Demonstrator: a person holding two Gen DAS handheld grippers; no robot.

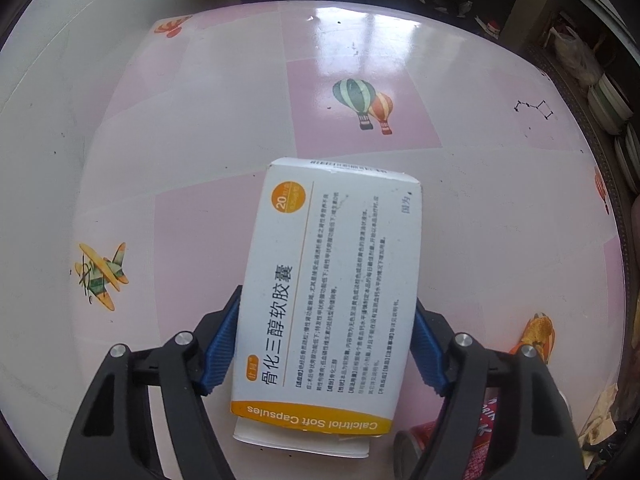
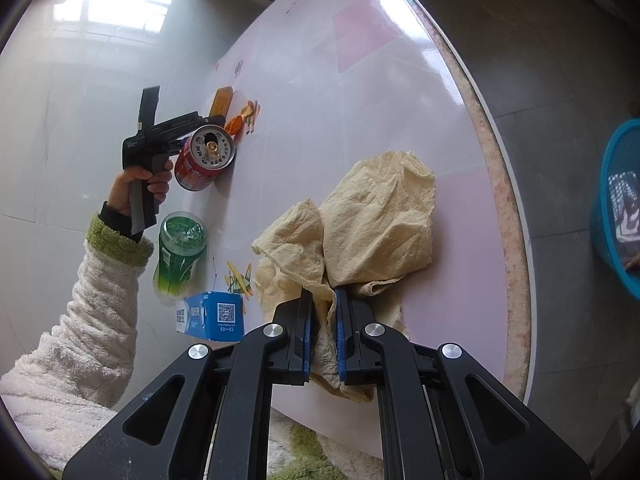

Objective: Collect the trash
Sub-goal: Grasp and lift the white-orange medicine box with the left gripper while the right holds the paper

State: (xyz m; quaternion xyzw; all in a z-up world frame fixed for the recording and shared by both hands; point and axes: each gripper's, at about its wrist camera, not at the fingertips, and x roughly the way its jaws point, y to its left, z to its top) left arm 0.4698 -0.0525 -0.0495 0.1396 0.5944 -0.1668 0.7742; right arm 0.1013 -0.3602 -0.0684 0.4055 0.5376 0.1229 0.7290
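My left gripper (image 1: 326,312) is shut on a white and orange medicine box (image 1: 332,280), its blue pads against the box's two long sides, above the pink and white table (image 1: 224,128). My right gripper (image 2: 323,300) is shut on a crumpled beige paper towel (image 2: 372,220) that spreads over the table near its right edge. In the right wrist view the left gripper (image 2: 160,136) shows at the far left in the person's hand, with part of the box (image 2: 222,100) beyond it.
A red can (image 2: 202,158) lies on its side by the left gripper and also shows in the left wrist view (image 1: 424,436). A green bottle (image 2: 180,256) and a blue carton (image 2: 212,316) lie nearer. A blue basket (image 2: 620,204) stands on the floor at the right.
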